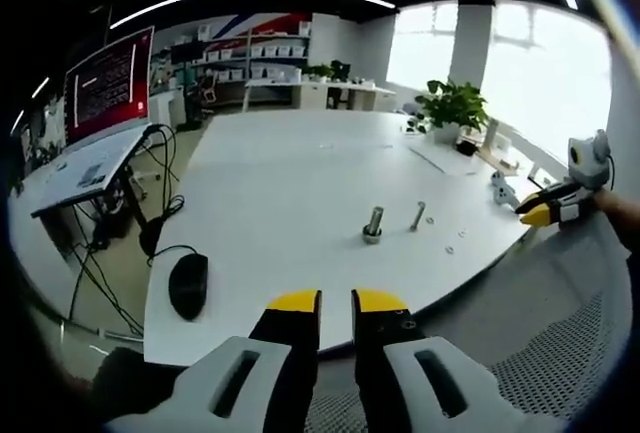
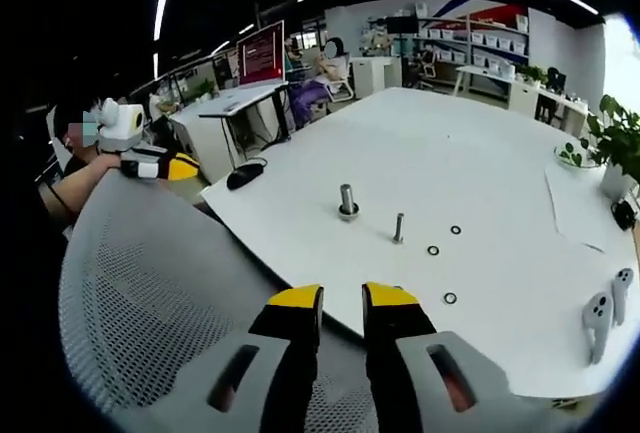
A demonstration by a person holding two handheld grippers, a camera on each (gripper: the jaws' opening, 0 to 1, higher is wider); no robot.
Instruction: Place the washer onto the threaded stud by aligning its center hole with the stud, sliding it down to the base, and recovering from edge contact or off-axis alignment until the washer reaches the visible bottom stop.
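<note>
A short thick threaded stud (image 1: 373, 223) (image 2: 347, 199) stands upright on a round base near the white table's near edge. Beside it stands a thinner bolt (image 1: 417, 216) (image 2: 398, 227). Three small dark washers lie flat on the table close to them: one (image 2: 456, 230), one (image 2: 433, 250) and one (image 2: 450, 298); two of them show faintly (image 1: 449, 250) (image 1: 462, 233). My left gripper (image 1: 336, 303) (image 2: 180, 166) hovers off the table edge, jaws a narrow gap apart and holding nothing. My right gripper (image 2: 342, 301) (image 1: 540, 215) is likewise slightly open and empty, over a chair back.
A grey mesh chair back (image 2: 150, 283) (image 1: 560, 353) sits between the grippers and the table (image 1: 280, 183). A black mouse (image 1: 188, 285) (image 2: 245, 175) lies near the table corner. White hand controllers (image 2: 605, 318), a sheet of paper (image 2: 580, 203) and a potted plant (image 1: 452, 105) stand further off.
</note>
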